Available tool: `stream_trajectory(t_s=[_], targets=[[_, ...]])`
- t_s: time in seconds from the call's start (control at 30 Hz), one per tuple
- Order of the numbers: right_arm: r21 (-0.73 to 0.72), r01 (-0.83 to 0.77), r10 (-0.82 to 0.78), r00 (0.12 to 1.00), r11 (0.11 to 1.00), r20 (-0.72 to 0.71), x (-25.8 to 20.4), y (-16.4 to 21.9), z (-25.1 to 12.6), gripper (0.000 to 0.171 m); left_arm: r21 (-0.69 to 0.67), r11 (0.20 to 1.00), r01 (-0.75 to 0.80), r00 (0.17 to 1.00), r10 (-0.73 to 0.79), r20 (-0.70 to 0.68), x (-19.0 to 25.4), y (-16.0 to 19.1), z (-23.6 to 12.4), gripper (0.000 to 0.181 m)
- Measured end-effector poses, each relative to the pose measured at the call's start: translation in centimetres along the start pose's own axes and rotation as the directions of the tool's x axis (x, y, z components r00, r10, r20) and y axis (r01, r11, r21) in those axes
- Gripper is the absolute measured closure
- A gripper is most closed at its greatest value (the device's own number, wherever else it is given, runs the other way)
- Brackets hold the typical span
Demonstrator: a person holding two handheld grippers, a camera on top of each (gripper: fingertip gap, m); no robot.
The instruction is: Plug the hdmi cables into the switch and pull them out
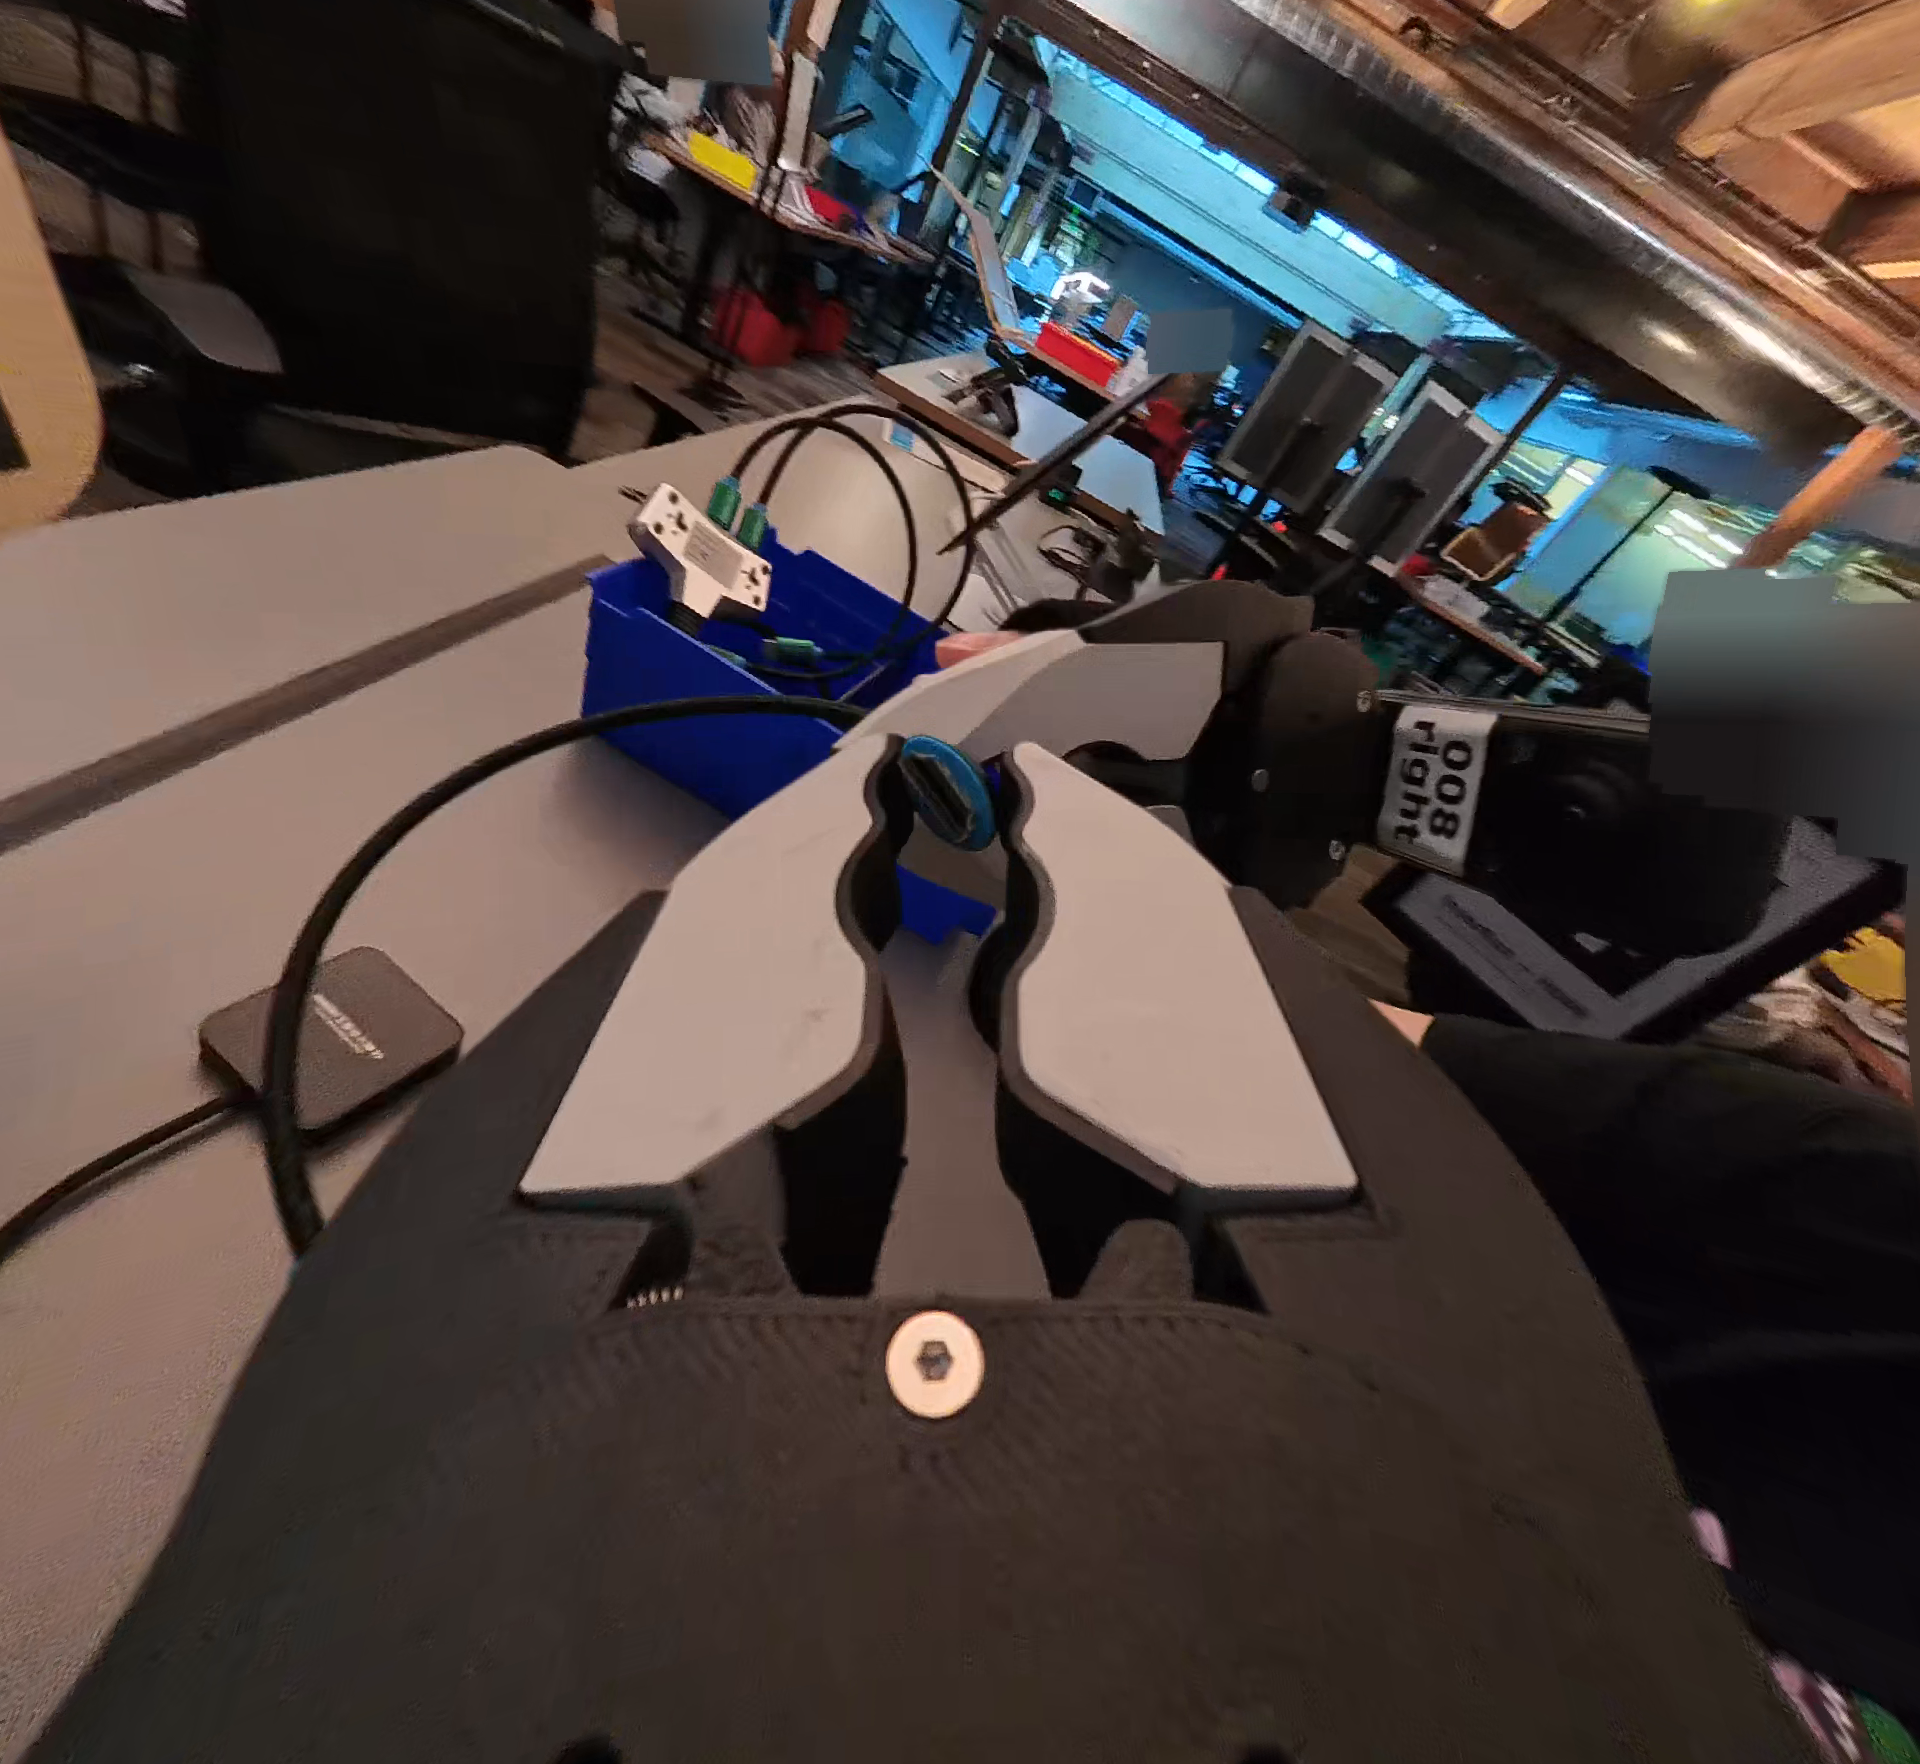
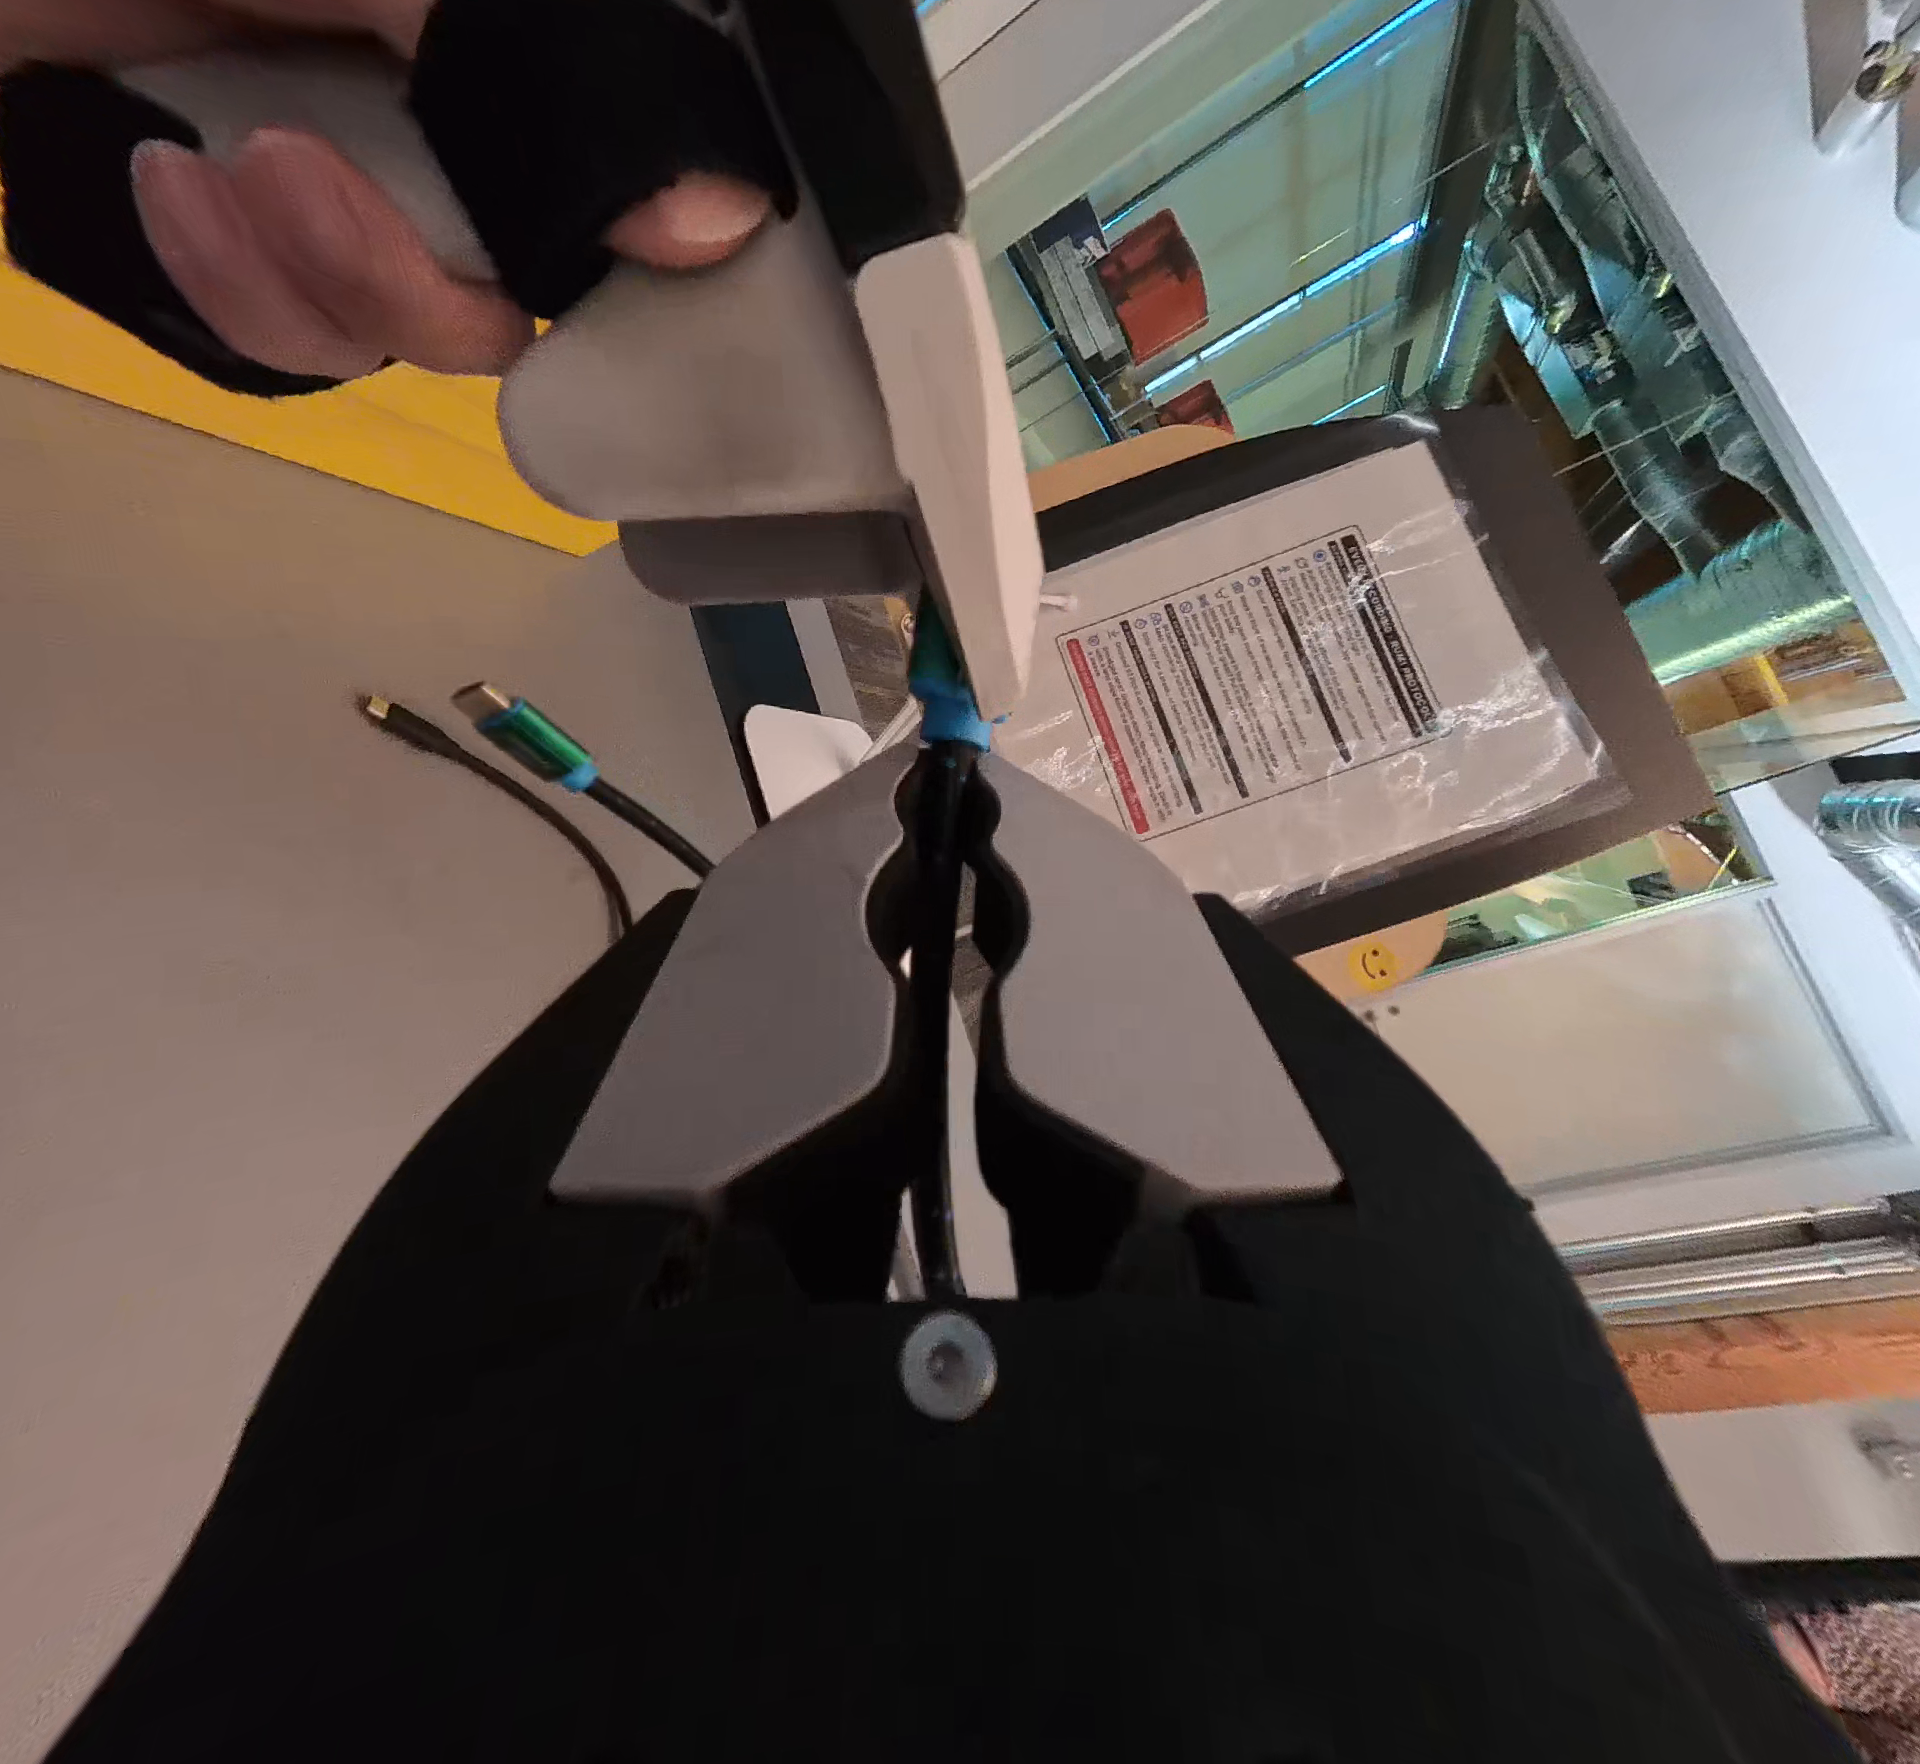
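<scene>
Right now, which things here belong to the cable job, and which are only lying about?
In use:
- left gripper, shut on the HDMI plug
- right gripper, shut on that plug's black cable
- white switch in the blue bin

Lying about:
- black square pad
- loose green plug on the table

Tongs (image 1: 940, 779): matt grey smooth plastic plates on a black ribbed printed body, bright metal screw (image 1: 934, 1364). Table (image 1: 312, 592) matt grey and smooth; blue bin (image 1: 707, 738) on it is glossy plastic. Green plug (image 2: 535, 735) looks shiny metallic.

Left tool (image 1: 943, 784) clamped on blue-collared HDMI plug (image 1: 940, 802), right tool (image 1: 997, 691) alongside, blue bin (image 1: 717, 727) behind holding white switch (image 1: 701, 561)
</scene>
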State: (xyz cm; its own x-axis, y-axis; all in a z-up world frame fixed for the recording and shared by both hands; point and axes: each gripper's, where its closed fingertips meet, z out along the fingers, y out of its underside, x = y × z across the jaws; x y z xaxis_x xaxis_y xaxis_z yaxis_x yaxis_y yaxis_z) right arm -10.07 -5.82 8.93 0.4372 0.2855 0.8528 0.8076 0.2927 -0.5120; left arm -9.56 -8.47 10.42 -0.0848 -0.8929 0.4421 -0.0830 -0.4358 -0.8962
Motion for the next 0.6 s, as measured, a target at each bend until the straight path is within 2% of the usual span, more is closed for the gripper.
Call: stream_trajectory(t_s=[0.13, 0.2, 0.27, 0.3, 0.37, 0.4, 0.43, 0.47, 0.5, 0.53, 0.6], targets=[[0.009, -0.003, 0.004, 0.999, 1.0, -0.047, 0.5, 0.3, 0.2, 0.159, 0.01, 1.0, -0.008, 1.0, 0.008, 0.001, -0.5, -0.4, -0.4, 0.167], [0.025, -0.001, 0.004, 0.989, 1.0, -0.147, 2.1, 0.2, -0.2, 0.143, 0.079, 0.997, -0.003, 0.999, -0.001, 0.051, -1.6, -1.6, -1.4, 0.167], [0.103, -0.038, 0.056, 0.982, 0.994, -0.178, 2.8, -0.9, -1.1, 0.144, 0.146, 0.989, 0.002, 0.995, -0.016, 0.094, -2.7, -2.7, -2.8, 0.167], [0.176, -0.079, 0.101, 0.988, 0.981, -0.117, 2.0, -2.0, -1.3, 0.15, 0.17, 0.986, 0.005, 0.994, -0.024, 0.107, -3.1, -3.2, -3.4, 0.167], [0.312, -0.218, 0.182, 0.973, 0.925, 0.14, -1.5, -4.4, -1.4, 0.159, 0.206, 0.978, 0.022, 0.994, -0.043, 0.098, -3.3, -3.8, -4.2, 0.167], [0.324, -0.319, 0.24, 0.935, 0.891, 0.261, -3.0, -5.1, -1.1, 0.157, 0.213, 0.976, 0.039, 0.996, -0.055, 0.073, -3.0, -3.9, -4.4, 0.168], [0.299, -0.415, 0.309, 0.887, 0.859, 0.343, -4.2, -5.3, -0.3, 0.148, 0.214, 0.975, 0.061, 0.997, -0.07, 0.038, -2.5, -4.0, -4.3, 0.168], [0.264, -0.489, 0.379, 0.847, 0.832, 0.372, -4.9, -5.1, 0.7, 0.129, 0.211, 0.974, 0.086, 0.996, -0.086, -0.007, -1.9, -3.9, -4.2, 0.167], [0.249, -0.545, 0.455, 0.823, 0.8, 0.341, -4.9, -4.4, 2.0, 0.112, 0.204, 0.973, 0.109, 0.993, -0.1, -0.056, -1.0, -3.8, -3.9, 0.168], [0.271, -0.582, 0.515, 0.809, 0.766, 0.284, -4.5, -3.7, 2.8, 0.108, 0.192, 0.973, 0.13, 0.988, -0.111, -0.104, -0.1, -3.7, -3.5, 0.168], [0.413, -0.62, 0.598, 0.776, 0.667, 0.2, -3.0, -3.0, 2.6, 0.107, 0.157, 0.974, 0.162, 0.973, -0.132, -0.187, 1.6, -3.1, -2.6, 0.168]])
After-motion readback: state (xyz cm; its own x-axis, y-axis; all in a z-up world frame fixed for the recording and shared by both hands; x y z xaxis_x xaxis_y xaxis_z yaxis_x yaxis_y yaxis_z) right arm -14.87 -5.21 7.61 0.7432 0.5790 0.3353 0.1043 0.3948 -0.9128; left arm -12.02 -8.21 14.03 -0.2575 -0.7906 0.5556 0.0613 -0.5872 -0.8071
